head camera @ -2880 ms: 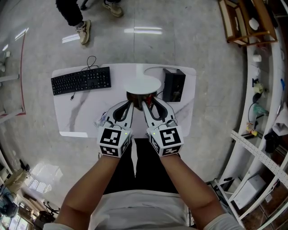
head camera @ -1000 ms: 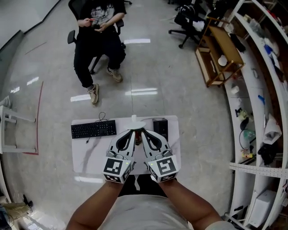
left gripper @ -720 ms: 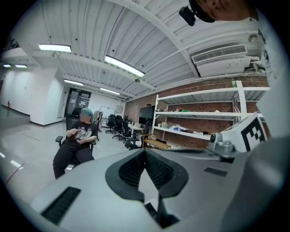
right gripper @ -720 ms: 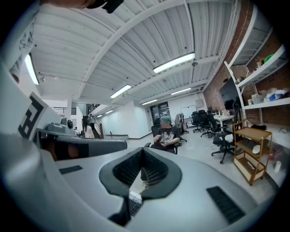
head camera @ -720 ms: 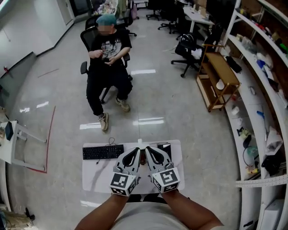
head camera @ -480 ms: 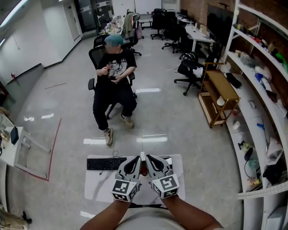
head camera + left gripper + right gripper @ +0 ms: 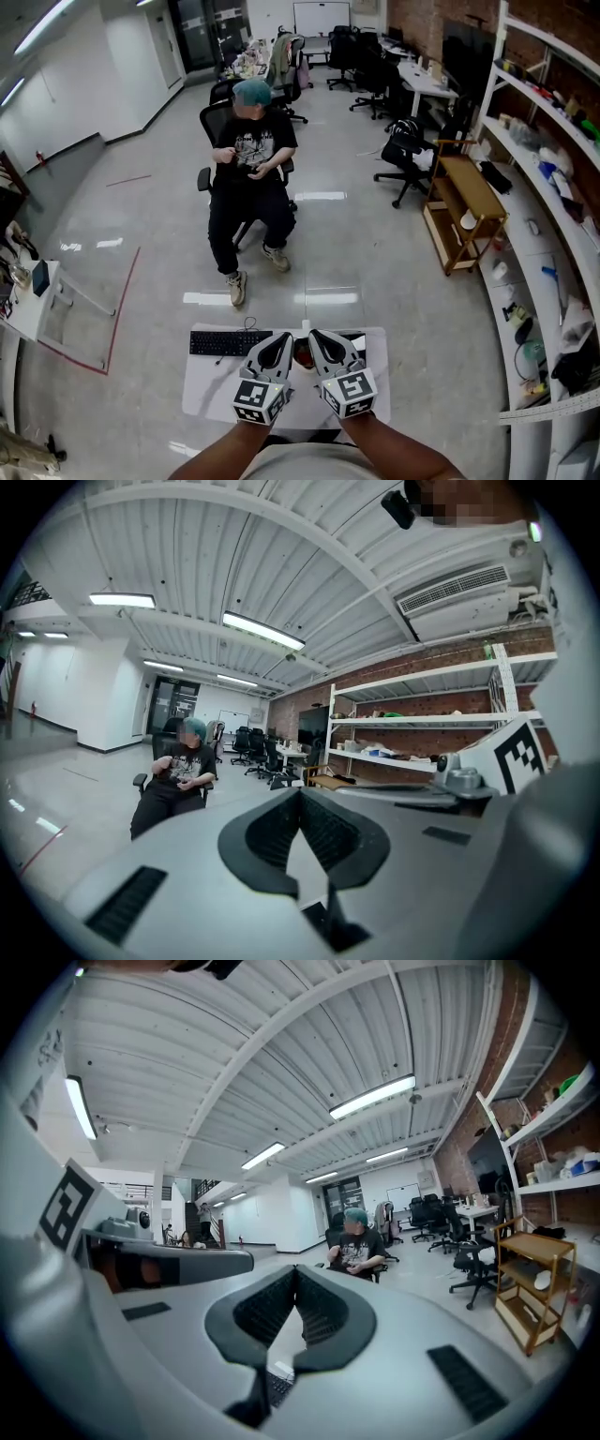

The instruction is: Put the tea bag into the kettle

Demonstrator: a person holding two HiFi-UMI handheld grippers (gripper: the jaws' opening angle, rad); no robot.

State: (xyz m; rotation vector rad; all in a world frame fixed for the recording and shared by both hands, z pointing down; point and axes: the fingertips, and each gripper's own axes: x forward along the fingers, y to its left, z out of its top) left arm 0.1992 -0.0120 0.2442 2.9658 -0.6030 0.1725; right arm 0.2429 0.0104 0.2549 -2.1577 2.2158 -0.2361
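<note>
Both grippers are held side by side over the small white table [image 7: 211, 389], pointing level into the room. My left gripper [image 7: 284, 337] is shut, its pads meeting at the tip [image 7: 300, 792] with nothing between them. My right gripper [image 7: 315, 336] is shut too, tips together [image 7: 295, 1269] and empty. In the head view the dark kettle [image 7: 303, 353] shows in the gap between the two grippers, mostly hidden by them. No tea bag shows in any view.
A black keyboard [image 7: 229, 342] lies on the table's far left and a black box [image 7: 354, 337] at its far right. A person sits on an office chair [image 7: 246, 183] beyond the table. Shelving [image 7: 539, 234] runs along the right wall, with a wooden rack [image 7: 466, 206] beside it.
The head view has swung up from the table to the room, so the table now looks small at the bottom. Both grippers rose together and stayed shut. The seated person came into view.
</note>
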